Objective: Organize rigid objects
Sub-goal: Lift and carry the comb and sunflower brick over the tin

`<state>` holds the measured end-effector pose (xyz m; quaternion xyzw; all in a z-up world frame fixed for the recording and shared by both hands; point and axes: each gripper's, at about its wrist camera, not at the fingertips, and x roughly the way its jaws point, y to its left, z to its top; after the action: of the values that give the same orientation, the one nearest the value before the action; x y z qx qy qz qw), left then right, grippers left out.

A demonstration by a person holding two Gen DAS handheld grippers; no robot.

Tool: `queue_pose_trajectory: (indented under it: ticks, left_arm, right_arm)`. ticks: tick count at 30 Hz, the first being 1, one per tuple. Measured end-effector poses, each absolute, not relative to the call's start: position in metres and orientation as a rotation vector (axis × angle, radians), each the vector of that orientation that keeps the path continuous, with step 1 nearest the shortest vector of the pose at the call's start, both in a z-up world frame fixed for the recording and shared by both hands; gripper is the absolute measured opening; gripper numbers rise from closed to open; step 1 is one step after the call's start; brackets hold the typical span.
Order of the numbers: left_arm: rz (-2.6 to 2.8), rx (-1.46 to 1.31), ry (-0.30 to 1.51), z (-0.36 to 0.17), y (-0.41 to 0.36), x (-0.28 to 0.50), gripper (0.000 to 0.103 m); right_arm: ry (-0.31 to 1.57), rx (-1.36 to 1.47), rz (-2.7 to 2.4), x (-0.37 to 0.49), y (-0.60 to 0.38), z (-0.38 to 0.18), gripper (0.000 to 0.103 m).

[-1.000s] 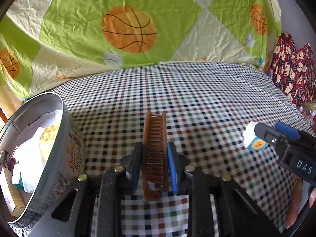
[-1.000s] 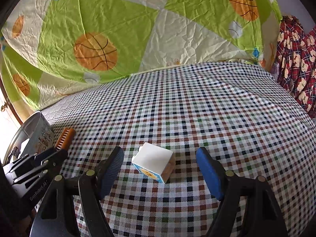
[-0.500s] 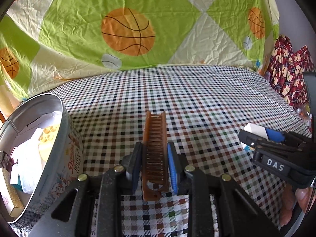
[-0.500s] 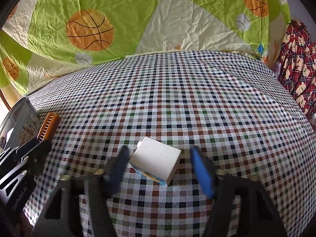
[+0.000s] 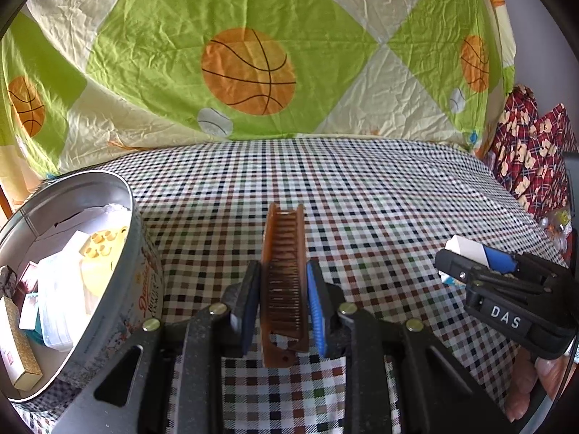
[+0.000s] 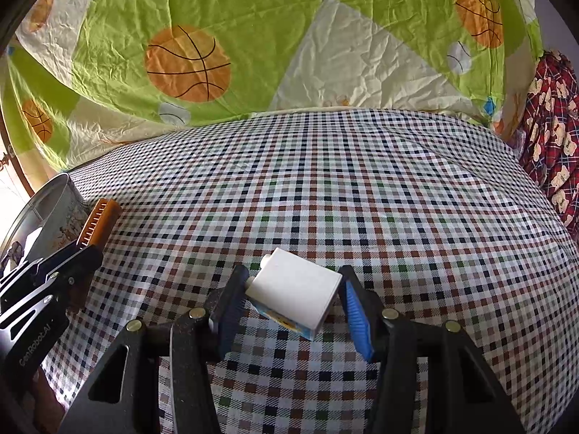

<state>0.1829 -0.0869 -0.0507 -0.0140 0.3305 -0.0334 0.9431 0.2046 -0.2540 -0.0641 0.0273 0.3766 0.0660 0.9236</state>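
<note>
While the left gripper (image 5: pixel 283 307) clamps the brown comb (image 5: pixel 284 278) mid-length, the right gripper (image 6: pixel 293 303) has just been closing its jaws on the white block (image 6: pixel 295 291). Both look light and stiff; the block sits skewed, likely to pivot.

**Grippers: both closed on a load**

The left gripper (image 5: pixel 283 307) is held angled downward, its jaws clamped tight on a brown comb (image 5: pixel 284 278) that is gripped between the pads. The right gripper (image 6: pixel 295 311) is likewise pitched downward; its jaws have just been closing, and a small white box (image 6: pixel 295 294) is now pinched between the pads. Fingertips of the right hand (image 5: pixel 542 376) are seen beneath its gripper body.
</note>
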Motion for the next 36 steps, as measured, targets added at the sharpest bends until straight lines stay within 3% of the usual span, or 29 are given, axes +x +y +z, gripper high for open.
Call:
queue_pose_trajectory:
  ticks: [36]
  left_arm:
    - [-0.009,-0.027,0.515,-0.033,-0.082,0.158,0.024]
  right_arm:
    - [0.398,0.066,0.121,0.145,-0.255,-0.024,0.053]
